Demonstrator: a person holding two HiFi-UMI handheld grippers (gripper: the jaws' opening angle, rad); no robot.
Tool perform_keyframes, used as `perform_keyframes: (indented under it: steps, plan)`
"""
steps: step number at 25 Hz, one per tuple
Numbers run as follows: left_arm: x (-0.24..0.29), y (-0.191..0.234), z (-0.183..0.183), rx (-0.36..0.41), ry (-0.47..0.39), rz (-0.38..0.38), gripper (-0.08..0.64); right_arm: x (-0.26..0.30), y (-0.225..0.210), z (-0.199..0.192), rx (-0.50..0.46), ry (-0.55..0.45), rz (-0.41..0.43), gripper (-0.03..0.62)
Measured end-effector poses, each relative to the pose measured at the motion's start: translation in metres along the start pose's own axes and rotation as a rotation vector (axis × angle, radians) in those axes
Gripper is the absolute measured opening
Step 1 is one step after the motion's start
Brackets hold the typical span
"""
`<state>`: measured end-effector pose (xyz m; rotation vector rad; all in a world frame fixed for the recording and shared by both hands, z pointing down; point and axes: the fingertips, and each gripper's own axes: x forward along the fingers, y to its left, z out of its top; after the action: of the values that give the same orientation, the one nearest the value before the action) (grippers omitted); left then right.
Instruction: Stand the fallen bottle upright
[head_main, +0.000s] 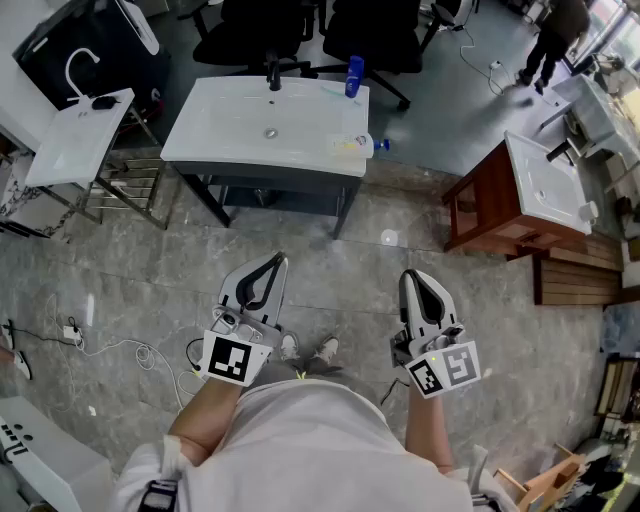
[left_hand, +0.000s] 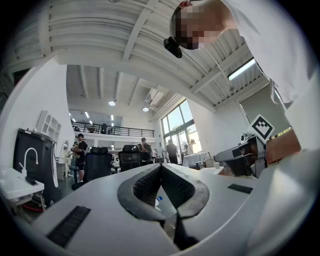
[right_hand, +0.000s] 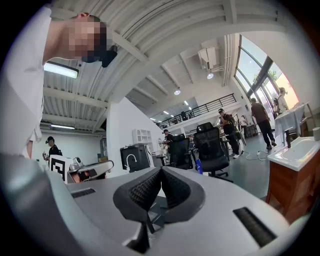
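A clear bottle with a blue cap (head_main: 352, 145) lies on its side at the right edge of a white basin top (head_main: 240, 130), far ahead of me. Through the left gripper's jaw gap a bit of that bottle (left_hand: 158, 201) shows. A blue bottle (head_main: 354, 76) (right_hand: 199, 166) stands upright at the basin's back right corner. My left gripper (head_main: 278, 260) (left_hand: 161, 165) and right gripper (head_main: 408, 277) (right_hand: 161, 169) hang level over the floor, well short of the basin. Both have their tips together and hold nothing.
A second white basin on a metal frame (head_main: 75, 135) stands at the left, and a wooden cabinet with a basin (head_main: 520, 190) at the right. Black office chairs (head_main: 370, 30) sit behind the basin. Cables (head_main: 120, 350) lie on the tiled floor at the left. A person (head_main: 550, 35) walks at the far right.
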<state>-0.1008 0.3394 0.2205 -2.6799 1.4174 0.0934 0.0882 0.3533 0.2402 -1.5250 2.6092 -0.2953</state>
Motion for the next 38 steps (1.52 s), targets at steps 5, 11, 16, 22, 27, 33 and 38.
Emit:
perform_keyframes:
  steps: [5, 11, 16, 22, 27, 33, 38]
  plan:
    - [-0.002, -0.001, 0.000, -0.002, 0.001, 0.002, 0.018, -0.003, 0.002, 0.001, -0.009, -0.003, -0.001, 0.037]
    - [0.000, -0.011, 0.001, 0.003, 0.005, 0.009, 0.018, -0.011, -0.006, -0.006, -0.011, 0.026, 0.002, 0.037]
    - [0.009, -0.025, 0.001, 0.025, 0.002, 0.025, 0.018, -0.020, -0.024, -0.009, 0.002, 0.016, 0.023, 0.038]
    - [0.010, -0.034, -0.002, 0.036, 0.015, 0.051, 0.018, -0.020, -0.036, -0.012, 0.019, 0.016, 0.053, 0.038]
    - [0.017, -0.028, -0.014, 0.025, 0.016, 0.072, 0.018, -0.013, -0.041, -0.019, 0.018, 0.032, 0.066, 0.038]
    - [0.047, -0.021, -0.029, 0.002, 0.013, 0.030, 0.018, -0.002, -0.064, -0.020, 0.020, 0.037, 0.014, 0.038]
    - [0.089, 0.002, -0.041, -0.013, 0.019, 0.005, 0.018, 0.024, -0.091, -0.025, 0.044, 0.056, -0.044, 0.038]
